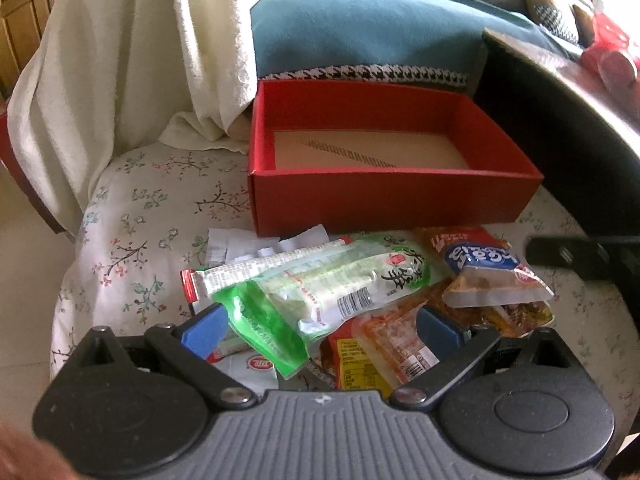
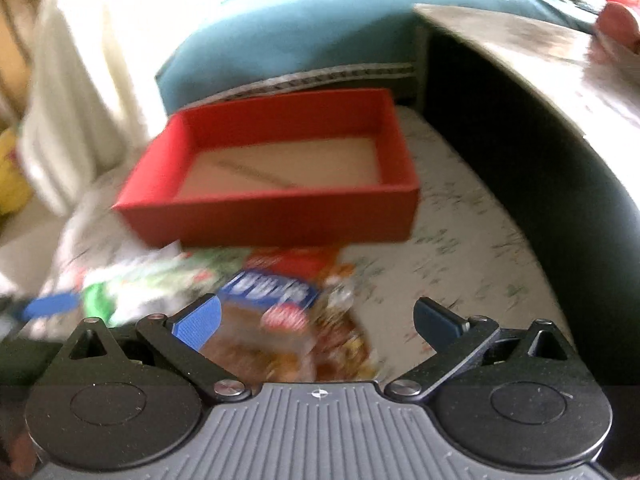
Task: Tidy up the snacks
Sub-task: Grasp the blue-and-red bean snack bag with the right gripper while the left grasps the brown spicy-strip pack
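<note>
Snack pile in front of empty red box, both grippers spread wide

Red box [image 1: 392, 200] sits on the floral-cloth table [image 1: 140, 216], bare cardboard floor showing, nothing inside. Snack packets lie heaped just in front of its near wall. Green-and-white packet [image 1: 320, 288] lies on top, diagonal across the pile. Blue-label packet [image 1: 488, 276] sits to its right, over orange-red packets [image 1: 384, 352].

Left hand-held gripper [image 1: 320, 332] is low over the pile, jaws wide apart, blue pads either side of the green-and-white packet; grips nothing.

Right hand-held gripper [image 2: 316, 320] view is motion-blurred. Jaws wide apart, holding nothing, blue-label packet [image 2: 272, 292] below and between the fingers. Red box [image 2: 280, 176] is beyond it.

White towel [image 1: 132, 60] hangs left of the box; teal cushion [image 1: 360, 24] behind.
</note>
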